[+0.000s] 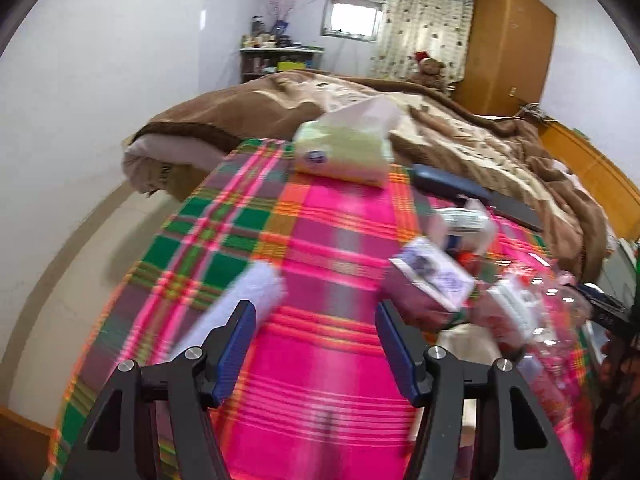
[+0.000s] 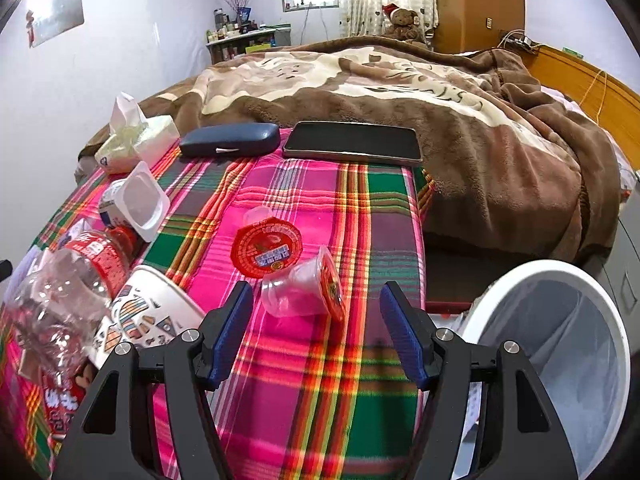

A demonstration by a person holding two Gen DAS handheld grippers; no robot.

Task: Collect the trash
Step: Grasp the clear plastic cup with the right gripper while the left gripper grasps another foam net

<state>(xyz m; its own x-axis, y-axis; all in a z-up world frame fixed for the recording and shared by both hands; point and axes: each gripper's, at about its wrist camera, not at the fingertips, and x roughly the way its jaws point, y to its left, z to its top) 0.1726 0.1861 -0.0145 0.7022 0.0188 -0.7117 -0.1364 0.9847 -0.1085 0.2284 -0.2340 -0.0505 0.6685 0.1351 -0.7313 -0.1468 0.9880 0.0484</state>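
Note:
In the right wrist view my right gripper [image 2: 314, 300] is open over the plaid cloth [image 2: 360, 208]. A clear jelly cup [image 2: 298, 290] with a red lid lies on its side just ahead, partly between the fingertips, and neither pad presses on it. A peeled red lid [image 2: 268, 248] lies flat behind it. At the left are a yoghurt cup [image 2: 140, 200], a crushed plastic bottle [image 2: 68, 280] and a patterned paper cup [image 2: 152, 312]. The left wrist view is blurred. My left gripper [image 1: 316, 320] is open with nothing between its fingers, and a white blurred piece [image 1: 248, 292] lies beside its left finger.
A white bin [image 2: 560, 340] with a liner stands at the bed's right edge. A tissue pack [image 2: 136, 140], a dark glasses case [image 2: 230, 140] and a tablet [image 2: 352, 142] lie at the back. A small carton [image 1: 432, 276] lies right of the left gripper. Beyond is a brown blanket [image 2: 440, 92].

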